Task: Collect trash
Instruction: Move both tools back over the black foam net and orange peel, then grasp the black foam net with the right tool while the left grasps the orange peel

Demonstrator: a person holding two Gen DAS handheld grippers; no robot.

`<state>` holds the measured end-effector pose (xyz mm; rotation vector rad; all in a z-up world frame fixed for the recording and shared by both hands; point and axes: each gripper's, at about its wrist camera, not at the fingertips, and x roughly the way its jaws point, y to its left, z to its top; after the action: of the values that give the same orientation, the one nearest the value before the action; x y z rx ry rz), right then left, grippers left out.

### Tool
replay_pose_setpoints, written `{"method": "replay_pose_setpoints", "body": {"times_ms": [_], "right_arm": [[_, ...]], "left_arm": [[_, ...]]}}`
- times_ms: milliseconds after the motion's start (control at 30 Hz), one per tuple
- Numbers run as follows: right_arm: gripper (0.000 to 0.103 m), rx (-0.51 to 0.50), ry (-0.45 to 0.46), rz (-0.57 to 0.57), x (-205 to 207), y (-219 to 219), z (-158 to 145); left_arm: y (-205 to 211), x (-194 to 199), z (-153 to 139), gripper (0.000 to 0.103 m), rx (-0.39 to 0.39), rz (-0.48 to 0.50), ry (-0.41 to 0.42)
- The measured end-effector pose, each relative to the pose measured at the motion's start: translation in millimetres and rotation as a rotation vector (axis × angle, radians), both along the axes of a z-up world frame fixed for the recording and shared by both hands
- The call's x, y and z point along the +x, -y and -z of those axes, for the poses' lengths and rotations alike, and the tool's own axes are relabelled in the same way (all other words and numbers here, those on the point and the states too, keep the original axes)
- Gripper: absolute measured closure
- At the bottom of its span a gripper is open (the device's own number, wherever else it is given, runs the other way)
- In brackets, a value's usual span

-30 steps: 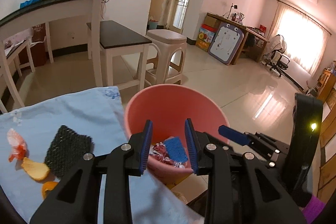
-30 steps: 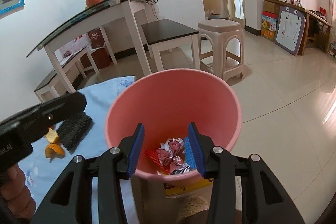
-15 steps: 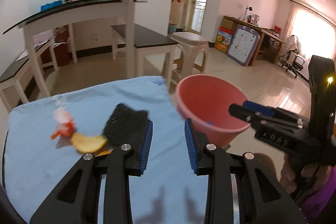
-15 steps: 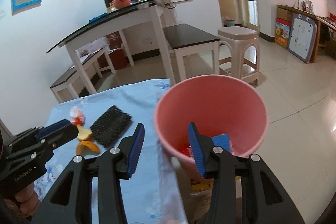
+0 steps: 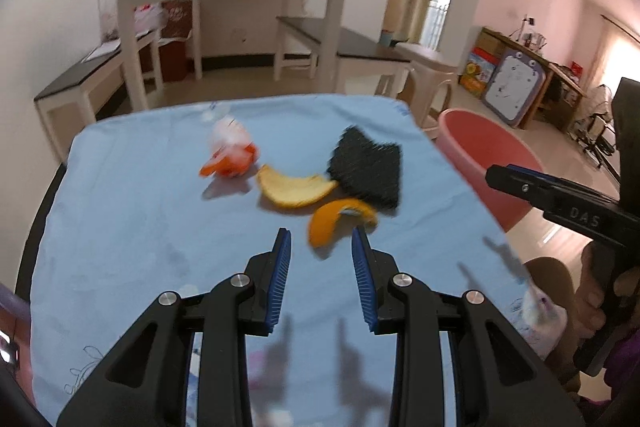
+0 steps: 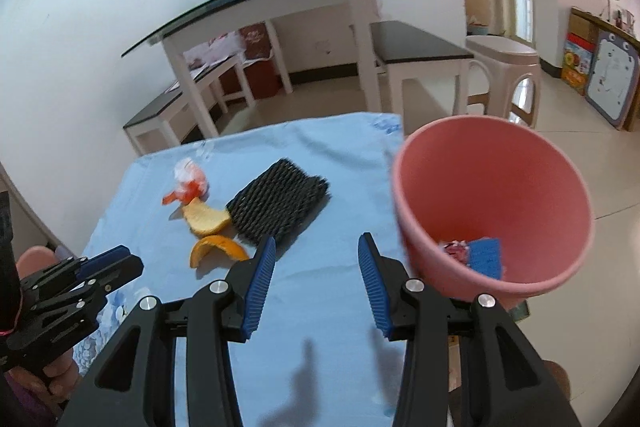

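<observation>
I see two orange peels (image 5: 296,189), a black net (image 5: 366,169) and a wrapper (image 5: 230,153) on the blue cloth (image 5: 140,227). Both my grippers, left (image 5: 321,247) and right (image 6: 316,251), gape empty. Only the right view shows trash inside the pink bin (image 6: 492,195).

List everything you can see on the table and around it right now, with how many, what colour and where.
orange peel: two, orange and pale, middle of the cloth, beside the black net
black net: one, black foam mesh, on the cloth toward the bin side
crumpled wrapper: one, white and red-orange, far left of the peels
blue cloth: one, light blue, covering the table
pink bin: one, pink, off the table's right edge, with wrappers and a blue piece inside
white table: one, glass-topped, by the far wall
plastic stool: one, beige, on the floor behind the bin
left gripper: open, empty, just short of the nearer peel
right gripper: open, empty, over the cloth between net and bin
</observation>
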<state>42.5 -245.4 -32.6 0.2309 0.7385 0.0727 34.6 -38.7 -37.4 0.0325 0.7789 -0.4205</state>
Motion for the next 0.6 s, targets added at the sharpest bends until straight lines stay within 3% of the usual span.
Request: {"method": "replay_pose_setpoints", "body": {"times_ms": [267, 600], "right_arm": [[0.06, 0.003, -0.034, -0.032, 16.3, -11.0, 11.9], [0.06, 0.049, -0.069, -0.054, 46.6, -20.5, 26.6]], "left_arm": [[15.2, 19.8, 17.5, 0.071, 0.014, 0.041, -0.055], [36.0, 48.0, 40.0, 0.071, 0.093, 0.026, -0.103]]}}
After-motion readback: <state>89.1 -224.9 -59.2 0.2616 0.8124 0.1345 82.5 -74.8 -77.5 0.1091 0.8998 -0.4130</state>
